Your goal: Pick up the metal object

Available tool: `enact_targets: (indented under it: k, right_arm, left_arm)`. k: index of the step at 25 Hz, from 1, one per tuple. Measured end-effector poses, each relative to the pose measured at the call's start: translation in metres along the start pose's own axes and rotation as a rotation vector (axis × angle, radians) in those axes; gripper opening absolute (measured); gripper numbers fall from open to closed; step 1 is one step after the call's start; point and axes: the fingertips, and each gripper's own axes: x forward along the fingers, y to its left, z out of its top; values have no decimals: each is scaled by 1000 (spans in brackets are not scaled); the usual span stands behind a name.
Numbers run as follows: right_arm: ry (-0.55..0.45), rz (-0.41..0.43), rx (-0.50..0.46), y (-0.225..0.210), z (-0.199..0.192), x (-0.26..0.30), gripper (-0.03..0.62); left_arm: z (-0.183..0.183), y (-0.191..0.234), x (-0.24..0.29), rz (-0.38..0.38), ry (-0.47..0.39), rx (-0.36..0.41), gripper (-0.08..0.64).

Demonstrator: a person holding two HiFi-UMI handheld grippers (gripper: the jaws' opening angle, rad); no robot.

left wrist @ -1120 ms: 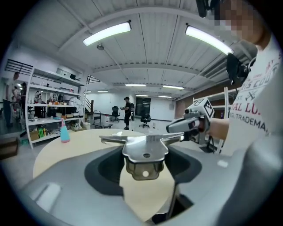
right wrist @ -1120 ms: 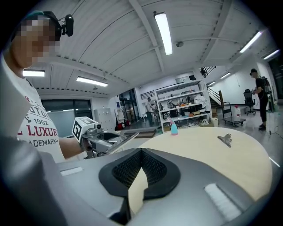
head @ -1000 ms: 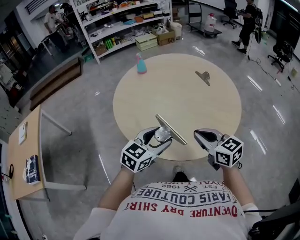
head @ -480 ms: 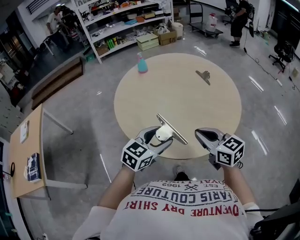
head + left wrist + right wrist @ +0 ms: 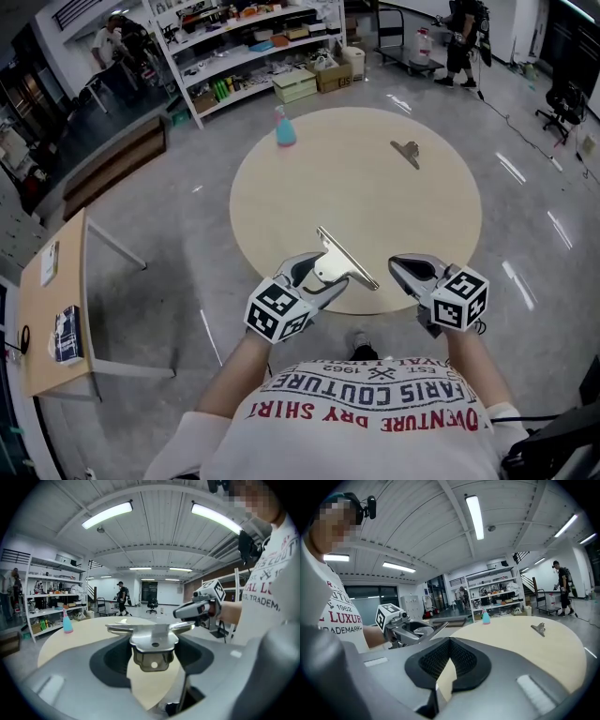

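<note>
My left gripper (image 5: 323,273) is shut on a metal object (image 5: 349,260), a squeegee-like piece with a long flat blade and a short handle. It hangs just above the near edge of the round table (image 5: 356,192). In the left gripper view the handle (image 5: 153,640) sits between the jaws with the blade lying crosswise in front. My right gripper (image 5: 395,266) stays beside it to the right, shut and empty, and its pads meet in its own view (image 5: 450,640). That view also shows the left gripper (image 5: 408,631) with the blade.
A second small metal piece (image 5: 406,153) lies on the far right of the table, and a blue spray bottle (image 5: 281,127) stands at the far left edge. Shelves (image 5: 244,42) and a person (image 5: 459,37) are beyond; a wooden side table (image 5: 52,309) stands at left.
Both grippers and the held metal object keep their places. Only the person in the background has walked to the left.
</note>
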Motion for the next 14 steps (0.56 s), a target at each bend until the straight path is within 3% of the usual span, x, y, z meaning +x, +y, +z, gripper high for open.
enact_targets:
  k: [14]
  right_arm:
    - [-1, -17, 10, 30, -13, -6, 0]
  left_arm:
    - [-15, -15, -23, -17, 12, 9, 281]
